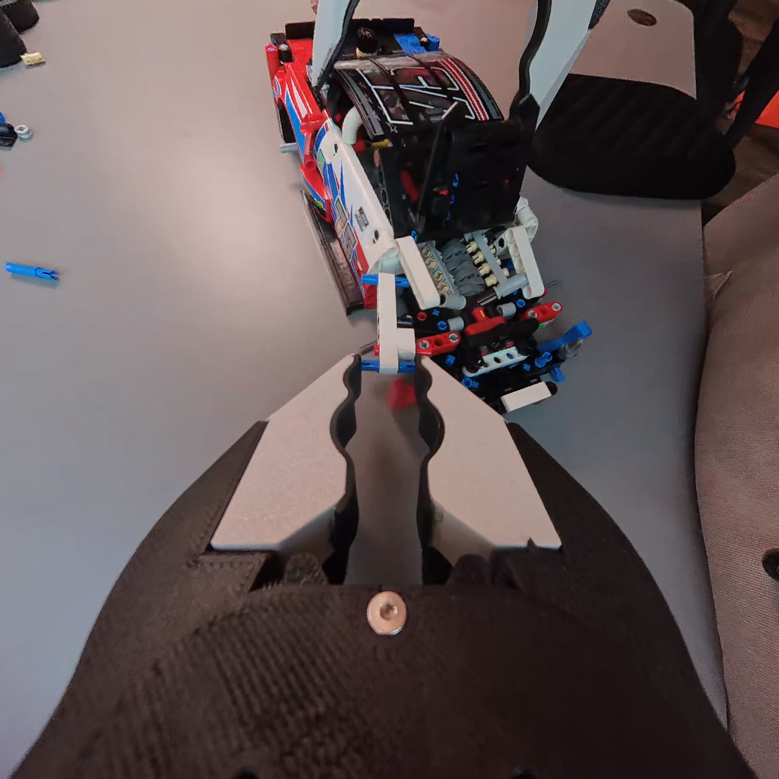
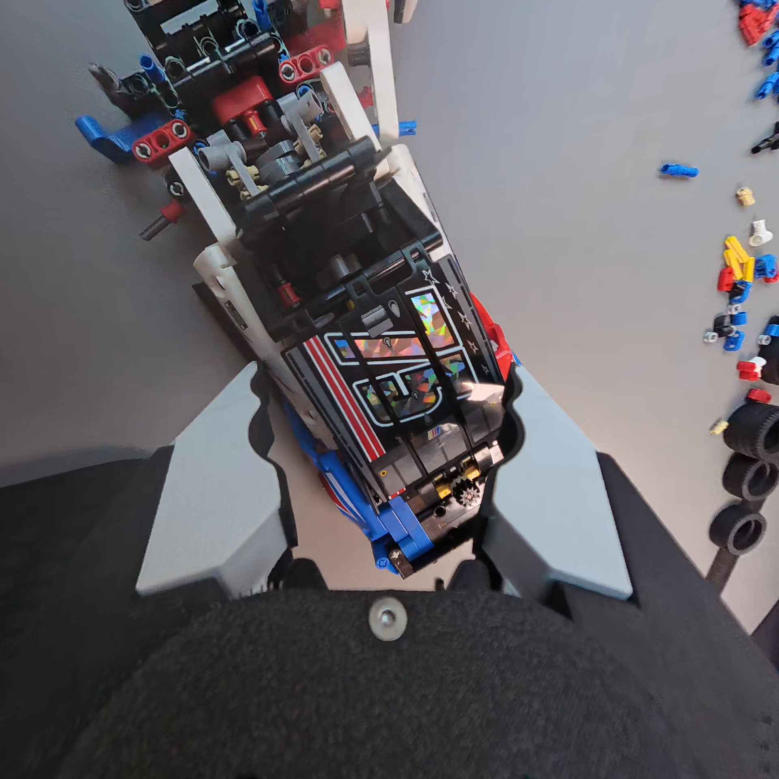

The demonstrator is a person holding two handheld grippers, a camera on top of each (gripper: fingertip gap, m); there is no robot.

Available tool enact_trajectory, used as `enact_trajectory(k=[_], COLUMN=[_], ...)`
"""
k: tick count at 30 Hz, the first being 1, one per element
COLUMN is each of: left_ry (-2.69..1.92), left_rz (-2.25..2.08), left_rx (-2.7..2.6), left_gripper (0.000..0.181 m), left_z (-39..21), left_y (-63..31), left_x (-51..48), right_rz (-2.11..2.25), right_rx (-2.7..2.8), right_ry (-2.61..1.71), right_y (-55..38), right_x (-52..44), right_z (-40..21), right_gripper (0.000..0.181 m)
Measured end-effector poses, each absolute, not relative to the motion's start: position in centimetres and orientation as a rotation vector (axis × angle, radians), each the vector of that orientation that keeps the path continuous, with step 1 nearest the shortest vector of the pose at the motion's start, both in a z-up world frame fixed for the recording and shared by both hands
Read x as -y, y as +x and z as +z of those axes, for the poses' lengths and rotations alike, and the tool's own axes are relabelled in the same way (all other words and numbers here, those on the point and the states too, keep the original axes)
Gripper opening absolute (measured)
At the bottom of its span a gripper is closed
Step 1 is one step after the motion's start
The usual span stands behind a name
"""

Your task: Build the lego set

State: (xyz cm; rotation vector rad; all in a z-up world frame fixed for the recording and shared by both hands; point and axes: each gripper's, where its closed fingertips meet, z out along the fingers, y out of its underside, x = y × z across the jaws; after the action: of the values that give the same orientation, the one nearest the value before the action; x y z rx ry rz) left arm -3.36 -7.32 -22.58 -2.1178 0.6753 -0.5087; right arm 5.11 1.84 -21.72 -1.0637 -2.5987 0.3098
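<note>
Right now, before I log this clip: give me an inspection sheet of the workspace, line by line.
Surface: grey table, matte, lit.
Job's things: part-built lego car resting on it; white beam at its open end.
Clutter: loose blue pin; black tyres; pile of small parts.
Grippers: left gripper pinching the white beam's blue pins; right gripper straddling the car's black roof end, jaws wide.
Cables: nothing seen.
Surroundings: black chair; brownish upholstered seat beside the table.

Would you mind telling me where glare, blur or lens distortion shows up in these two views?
Left wrist view: soft light patch on the table, edges bowed by the wide lens. Right wrist view: the car's foil roof sticker glints in rainbow flecks; the loose pieces and tyres at the right edge look smeared.
</note>
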Motion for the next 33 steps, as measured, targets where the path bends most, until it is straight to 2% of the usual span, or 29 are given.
enact_trajectory(k=[1,11,23,33], left_ry=[-2.109,-2.07,-1.989,-1.941], left_rz=[-0.506,-0.535,-0.497,-0.392], left_rx=[-0.659,-0.55,-0.526,-0.566], left_gripper=[0.023,0.023,0.023,0.023], left_z=[-22.4,-21.5,-19.7,-18.3], left_y=[-3.6,-5.0,-5.4,-3.3], left_x=[7.2,6.2,6.3,8.9], right_rz=[0.314,0.662,0.809,0.841], right_rx=[2.573,2.176,1.905,1.862], right_ry=[-1.07,-1.344,-1.575,-1.514], right_y=[4.8,8.7,16.0,18.1], right_x=[-2.0,-0.5,5.4,10.0], right_z=[-21.5,-15.7,-17.1,-18.4], right_gripper=[0.107,0.086,0.072,0.061])
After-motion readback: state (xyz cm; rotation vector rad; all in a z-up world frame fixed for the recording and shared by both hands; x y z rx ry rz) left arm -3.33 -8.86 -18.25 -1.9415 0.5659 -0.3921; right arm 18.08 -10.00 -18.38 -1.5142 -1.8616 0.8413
